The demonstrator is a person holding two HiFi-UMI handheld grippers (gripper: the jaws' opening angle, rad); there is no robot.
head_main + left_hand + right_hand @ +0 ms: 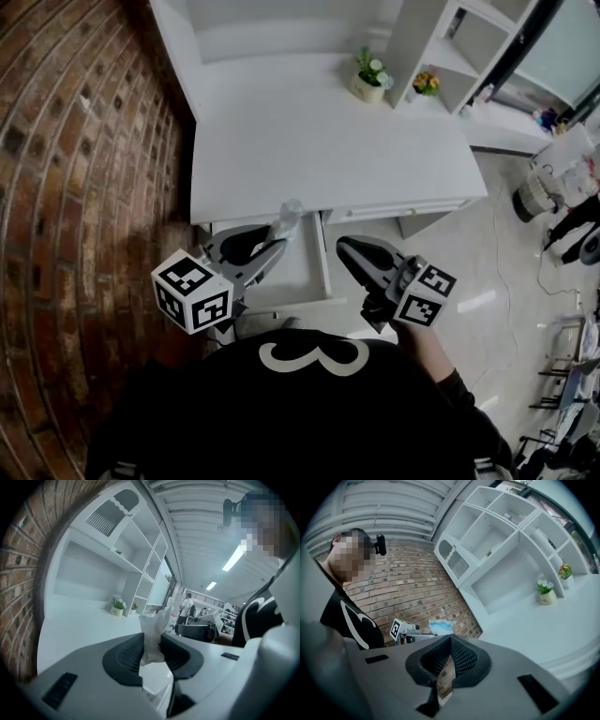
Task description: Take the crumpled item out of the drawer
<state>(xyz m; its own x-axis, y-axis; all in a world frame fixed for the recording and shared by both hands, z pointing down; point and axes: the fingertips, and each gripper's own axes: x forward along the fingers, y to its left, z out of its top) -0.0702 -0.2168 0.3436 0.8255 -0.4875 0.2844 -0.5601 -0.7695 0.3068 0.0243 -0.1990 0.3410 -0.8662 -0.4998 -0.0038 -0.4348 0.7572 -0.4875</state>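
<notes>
A crumpled white tissue-like item sticks up from my left gripper, which is shut on it just above the open white drawer under the desk. In the left gripper view the crumpled item is pinched between the dark pads of that gripper and stands up past them. My right gripper hovers beside the drawer's right edge, shut with nothing in it. Through the right gripper view the crumpled item shows beside the left gripper's marker cube.
The white desk top lies beyond the drawer, with two small flower pots at the back near a white shelf unit. A brick wall runs along the left. Cluttered floor space lies at the right.
</notes>
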